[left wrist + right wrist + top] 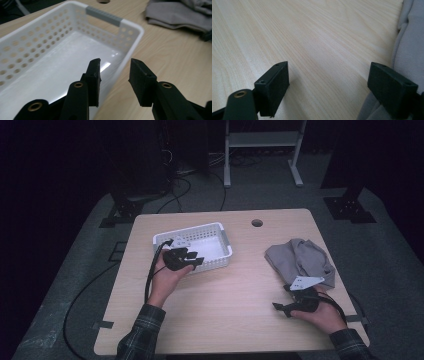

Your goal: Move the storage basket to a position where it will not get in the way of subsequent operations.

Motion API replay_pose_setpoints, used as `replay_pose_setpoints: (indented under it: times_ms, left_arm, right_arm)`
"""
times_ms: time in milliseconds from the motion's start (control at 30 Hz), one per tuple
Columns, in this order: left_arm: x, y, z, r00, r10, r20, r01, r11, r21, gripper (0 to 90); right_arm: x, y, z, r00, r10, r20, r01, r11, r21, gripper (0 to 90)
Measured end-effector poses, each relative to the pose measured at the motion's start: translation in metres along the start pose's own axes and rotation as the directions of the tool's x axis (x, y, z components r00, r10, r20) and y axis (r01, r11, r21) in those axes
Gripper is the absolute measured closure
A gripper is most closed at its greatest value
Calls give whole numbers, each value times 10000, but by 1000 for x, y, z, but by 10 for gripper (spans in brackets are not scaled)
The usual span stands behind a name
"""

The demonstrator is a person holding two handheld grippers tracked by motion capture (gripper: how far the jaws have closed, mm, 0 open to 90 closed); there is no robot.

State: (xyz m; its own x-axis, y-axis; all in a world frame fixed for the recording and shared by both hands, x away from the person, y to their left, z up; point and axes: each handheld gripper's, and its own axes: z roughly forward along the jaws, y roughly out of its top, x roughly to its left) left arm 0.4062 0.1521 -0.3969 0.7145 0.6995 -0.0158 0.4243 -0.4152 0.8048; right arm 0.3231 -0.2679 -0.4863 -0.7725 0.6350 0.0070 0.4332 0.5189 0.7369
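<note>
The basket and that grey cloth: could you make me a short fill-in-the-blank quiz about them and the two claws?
1. The white basket holds ____.
2. The crumpled cloth is ____ in colour.
3. The left claw, jaws apart, hovers over the basket's ____.
4. The right claw, open, rests beside the ____.

Missing words: nothing; grey; rim; cloth

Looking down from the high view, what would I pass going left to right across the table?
Left gripper at the basket's near edge → white basket → small round hole in the table → right gripper near the front edge → crumpled grey cloth.
</note>
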Motion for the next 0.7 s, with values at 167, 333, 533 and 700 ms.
replay_pose_setpoints:
  times_ms: [167,333,533,700]
  left_arm:
    - [12,-13,-3,9999,53,-144,-45,9984,564,586]
    - [22,-25,-5,9999,-92,-60,98,9954,956,584]
    - [25,-29,-3,9999,-107,104,93,9920,1262,633]
    - [26,-28,-4,9996,-225,151,201,9896,1427,710]
  right_arm:
    - [0,0,0,10000,-12,-5,12,10000,-3,162]
    - [0,0,0,10000,2,-8,-2,10000,-6,162]
    - [-1,0,0,10000,-26,12,26,10000,4,162]
    - [-1,0,0,10000,-21,16,21,10000,1,162]
